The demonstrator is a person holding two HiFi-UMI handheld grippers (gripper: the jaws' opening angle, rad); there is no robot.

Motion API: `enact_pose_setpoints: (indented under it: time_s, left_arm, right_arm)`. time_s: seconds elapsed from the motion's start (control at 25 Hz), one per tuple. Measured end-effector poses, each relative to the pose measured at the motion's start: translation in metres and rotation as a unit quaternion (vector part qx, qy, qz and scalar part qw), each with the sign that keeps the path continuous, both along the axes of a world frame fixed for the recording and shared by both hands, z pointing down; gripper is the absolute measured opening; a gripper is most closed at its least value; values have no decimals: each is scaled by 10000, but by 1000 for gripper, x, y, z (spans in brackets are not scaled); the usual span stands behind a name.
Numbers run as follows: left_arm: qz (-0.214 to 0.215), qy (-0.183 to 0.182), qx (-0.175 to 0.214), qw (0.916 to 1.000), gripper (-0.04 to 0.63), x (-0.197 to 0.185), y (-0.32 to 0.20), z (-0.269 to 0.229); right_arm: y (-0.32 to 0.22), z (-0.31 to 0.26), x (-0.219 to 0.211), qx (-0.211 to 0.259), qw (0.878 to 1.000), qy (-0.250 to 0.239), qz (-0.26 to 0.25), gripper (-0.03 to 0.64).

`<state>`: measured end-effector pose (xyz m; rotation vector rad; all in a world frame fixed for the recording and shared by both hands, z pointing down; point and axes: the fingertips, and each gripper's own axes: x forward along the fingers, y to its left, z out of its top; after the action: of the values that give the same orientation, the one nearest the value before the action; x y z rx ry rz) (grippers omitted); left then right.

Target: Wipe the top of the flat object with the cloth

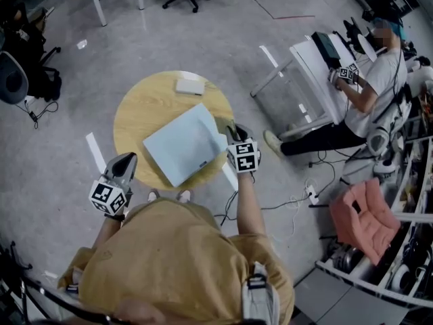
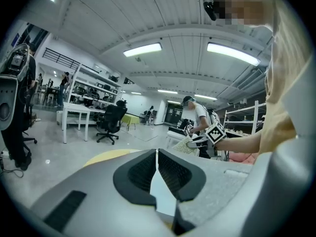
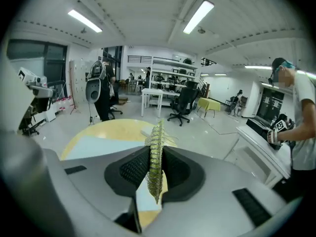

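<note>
1. The round wooden table (image 1: 135,114) is the largest item I see in the head view.

2. The flat object (image 1: 183,144), a pale blue panel, lies flat on the table, turned at an angle. It covers the near-right part of the top, and its near corner reaches the table's near edge.

3. The left gripper (image 1: 124,161) hangs at the table's near-left edge, clear of the flat object. In the left gripper view its jaws are closed together with nothing between them.

4. The right gripper (image 1: 235,135) sits at the table's right edge, over the right corner of the flat object. Its jaws are clamped on the cloth.

5. A small white box (image 1: 189,86) rests near the table's far edge, apart from the flat object.

6. The cloth (image 3: 156,157) is yellow-green with a loose weave. It stands edge-on between the right gripper's pads and sticks out beyond them. I cannot tell whether it touches the flat object.
</note>
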<state>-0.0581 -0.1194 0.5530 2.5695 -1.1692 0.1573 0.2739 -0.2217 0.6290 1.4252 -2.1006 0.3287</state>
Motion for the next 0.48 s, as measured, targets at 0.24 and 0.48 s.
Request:
enact_pose_setpoints:
  time_s: [0.24, 0.48]
  left_arm:
    - [136, 10, 79, 9999, 15, 4, -3, -9]
    - [207, 31, 147, 9997, 15, 0, -5, -18]
  right_arm:
    - [10, -65, -57, 808, 9946, -598, -250, 61]
    - [30, -132, -97, 1582, 9820, -747, -714, 61]
